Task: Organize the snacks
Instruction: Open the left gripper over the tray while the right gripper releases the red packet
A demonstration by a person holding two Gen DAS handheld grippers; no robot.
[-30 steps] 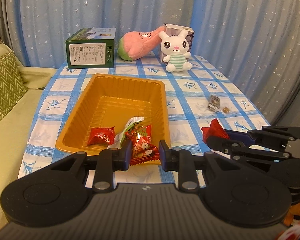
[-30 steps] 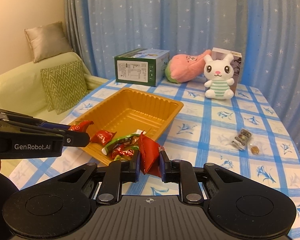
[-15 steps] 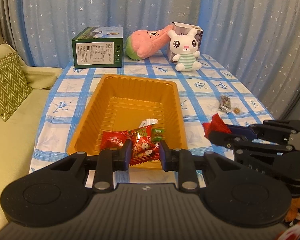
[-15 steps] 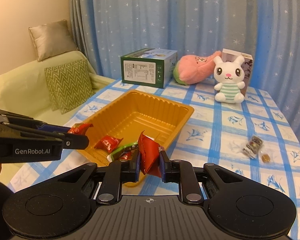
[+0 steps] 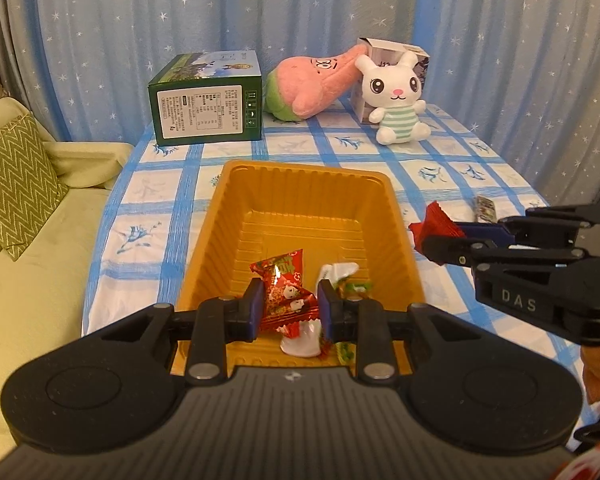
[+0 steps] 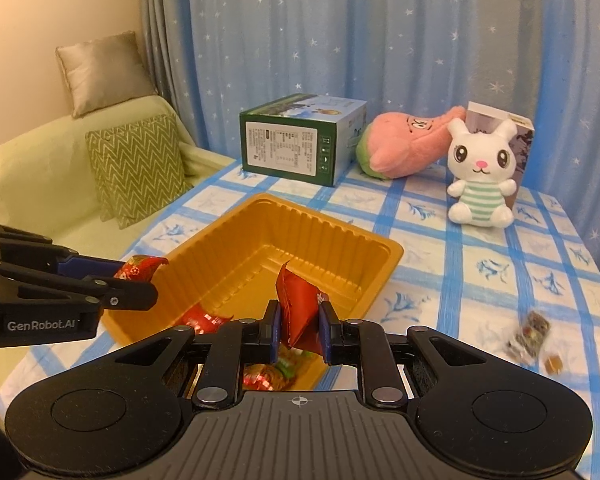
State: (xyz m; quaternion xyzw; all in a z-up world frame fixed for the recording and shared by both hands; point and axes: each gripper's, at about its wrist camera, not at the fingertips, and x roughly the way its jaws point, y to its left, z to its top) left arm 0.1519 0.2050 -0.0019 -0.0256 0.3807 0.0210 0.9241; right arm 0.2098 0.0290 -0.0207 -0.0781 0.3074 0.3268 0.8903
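The left gripper (image 5: 287,307) was clamped on a red printed packet (image 5: 286,294) above the near end of the orange tray (image 5: 204,248). The right gripper (image 6: 299,327) pinched a plain red packet (image 6: 300,300), also over the tray's near end. Inside the tray lay more snacks (image 5: 342,280) (red, white and green wrappers). Two small snacks (image 6: 530,332) sat apart on the checked tablecloth (image 6: 480,264), right of the tray.
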